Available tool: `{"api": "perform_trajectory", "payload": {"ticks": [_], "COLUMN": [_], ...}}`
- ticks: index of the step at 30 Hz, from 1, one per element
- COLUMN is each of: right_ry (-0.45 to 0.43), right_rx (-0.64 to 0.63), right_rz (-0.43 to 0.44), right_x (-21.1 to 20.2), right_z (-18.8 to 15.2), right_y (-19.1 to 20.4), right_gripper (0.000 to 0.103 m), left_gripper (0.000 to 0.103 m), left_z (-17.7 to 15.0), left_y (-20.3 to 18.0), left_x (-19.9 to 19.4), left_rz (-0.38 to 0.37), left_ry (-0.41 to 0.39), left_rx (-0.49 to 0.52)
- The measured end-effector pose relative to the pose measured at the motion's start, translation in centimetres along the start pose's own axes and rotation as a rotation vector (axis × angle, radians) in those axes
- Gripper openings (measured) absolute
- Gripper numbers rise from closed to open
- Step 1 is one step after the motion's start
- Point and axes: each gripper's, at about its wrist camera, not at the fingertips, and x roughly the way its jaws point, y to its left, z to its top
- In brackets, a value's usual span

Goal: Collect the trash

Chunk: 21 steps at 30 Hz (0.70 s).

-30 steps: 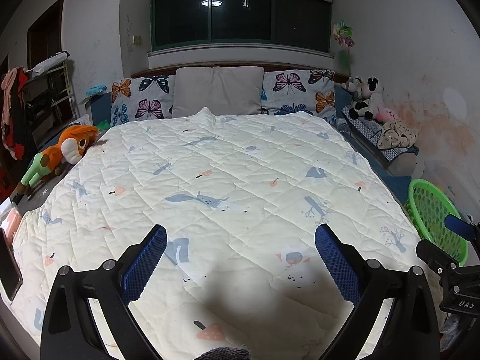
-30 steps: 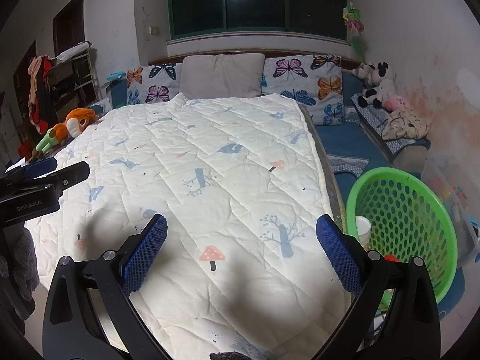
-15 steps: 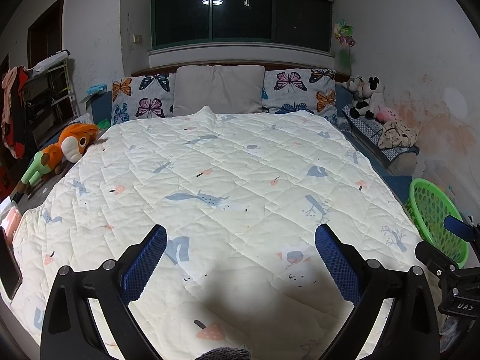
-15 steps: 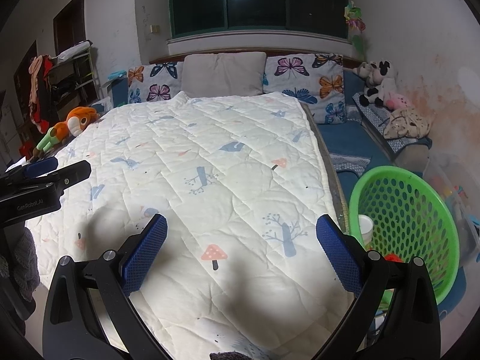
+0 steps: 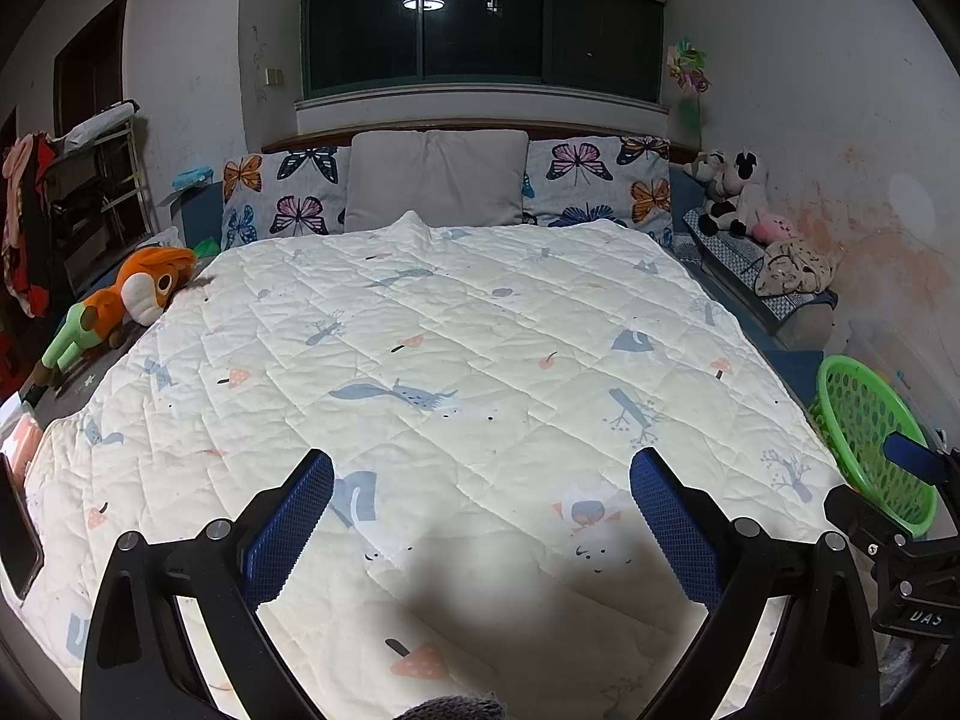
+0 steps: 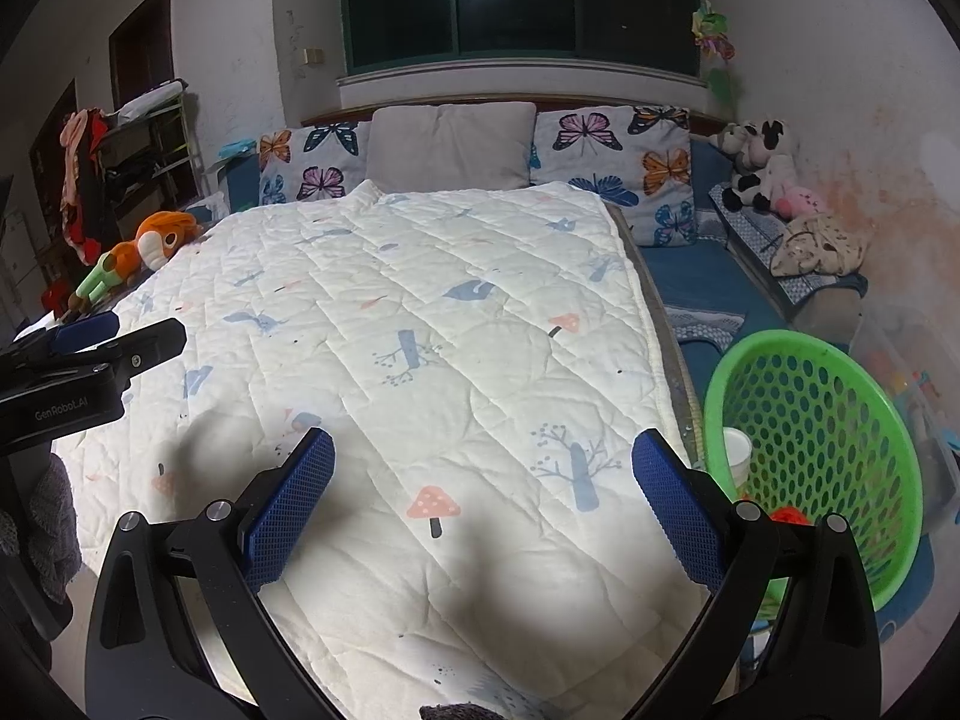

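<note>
Both my grippers, left gripper (image 5: 482, 516) and right gripper (image 6: 483, 510), hang spread wide and empty over the quilt (image 5: 456, 372); green basket (image 6: 840, 414) sits beside the bed on my right, white cup (image 6: 737, 453) inside

Left gripper (image 5: 482, 513): black arms, blue ribbed pads (image 5: 291, 522), silver screws.
Right gripper (image 6: 483, 495): same build, blue pads (image 6: 675, 510) at 4 o'clock.
Marking: white "GenRoboAI" on black body, 9 o'clock.

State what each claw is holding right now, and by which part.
Nothing is held. The left claw and the right claw are both open, with only the quilt showing between their fingers.
</note>
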Motion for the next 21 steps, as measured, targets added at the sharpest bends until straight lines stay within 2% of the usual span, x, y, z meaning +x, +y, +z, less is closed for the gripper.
{"api": "perform_trajectory", "payload": {"ticks": [21], "right_ry": [0.004], "right_rx": [-0.012], "right_rz": [0.019], "right_x": [0.37], "right_z": [0.07], "right_y": [0.24], "right_gripper": [0.099], "left_gripper": [0.096], "left_z": [-0.02], "left_y": [-0.01], "left_x": [-0.11], "left_rz": [0.003], "left_ry": [0.004], "left_rx": [0.009]}}
